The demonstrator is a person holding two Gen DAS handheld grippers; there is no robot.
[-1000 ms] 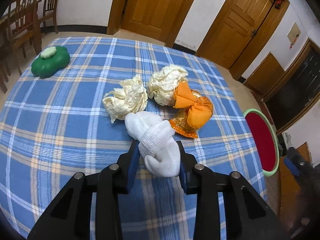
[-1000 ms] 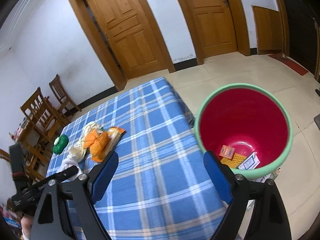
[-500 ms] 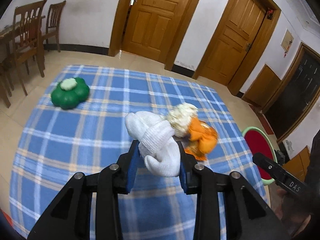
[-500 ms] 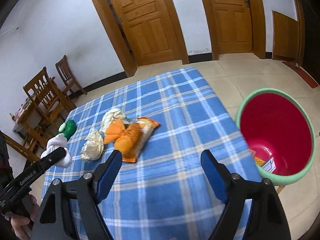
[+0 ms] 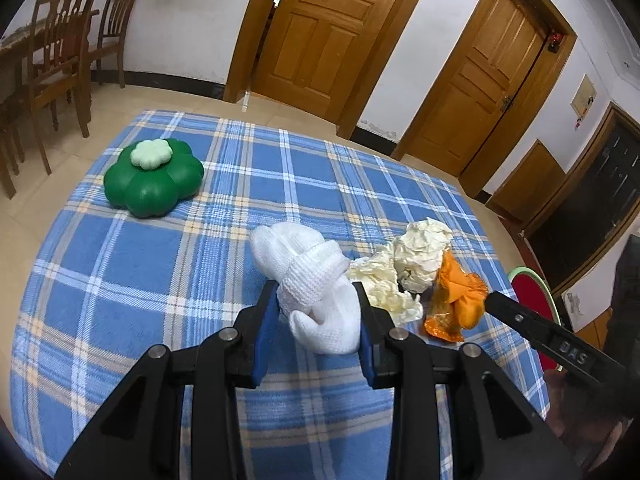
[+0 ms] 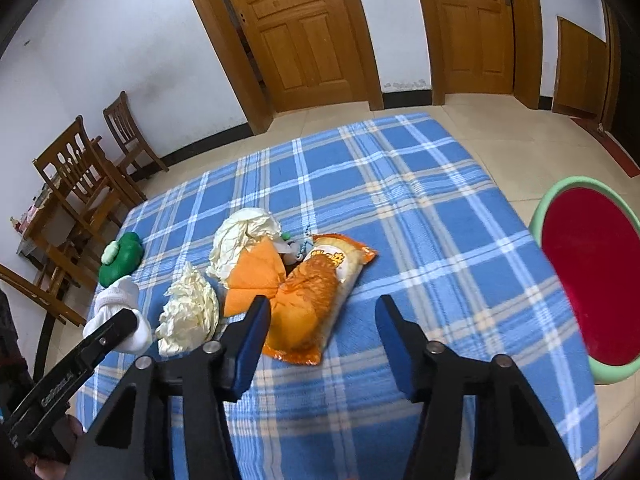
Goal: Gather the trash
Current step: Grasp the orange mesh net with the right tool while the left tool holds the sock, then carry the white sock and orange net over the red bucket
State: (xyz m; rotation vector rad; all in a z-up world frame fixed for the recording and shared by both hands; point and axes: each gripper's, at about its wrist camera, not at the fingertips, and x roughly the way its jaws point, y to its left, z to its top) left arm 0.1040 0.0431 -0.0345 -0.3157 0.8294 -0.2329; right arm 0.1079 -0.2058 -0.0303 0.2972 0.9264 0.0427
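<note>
At 9 o'clock on the plaid table [image 5: 132, 264], toward the chairs [image 5: 60, 52]: a green flower-shaped box [image 5: 154, 182] with a pale lid, well apart from the rest. Seen also at 9 o'clock in the right wrist view, past the sock.

At centre, low in the left wrist view: left gripper [image 5: 316, 316] clamped on a white sock [image 5: 312, 280], blue pads pressed into both sides, sock bundle sticking out forward toward 12 o'clock and lifted clear of the cloth. From the right wrist view, same sock at 8 o'clock, gripped at the tip of the black left tong.

Just beside the sock, at 2 o'clock of it: two crumpled cream tissues, near tissue [image 6: 190, 310] and far tissue [image 6: 242, 236], touching each other. Against them at 3 o'clock: an orange napkin [image 6: 254, 276], folded, lying partly on an orange snack bag [image 6: 316, 296]. Bag flat on the cloth, long axis running from 7 to 1 o'clock in the right wrist view. Small bits behind the napkin, too small to name.

Right gripper [image 6: 320, 340] spread wide, nothing between the pads, hovering just short of the bag's near end, left pad over the napkin's edge.

At 3 o'clock, off the table edge and lower: bin [image 6: 560, 204] with green rim and red inside, contents hidden from here.
</note>
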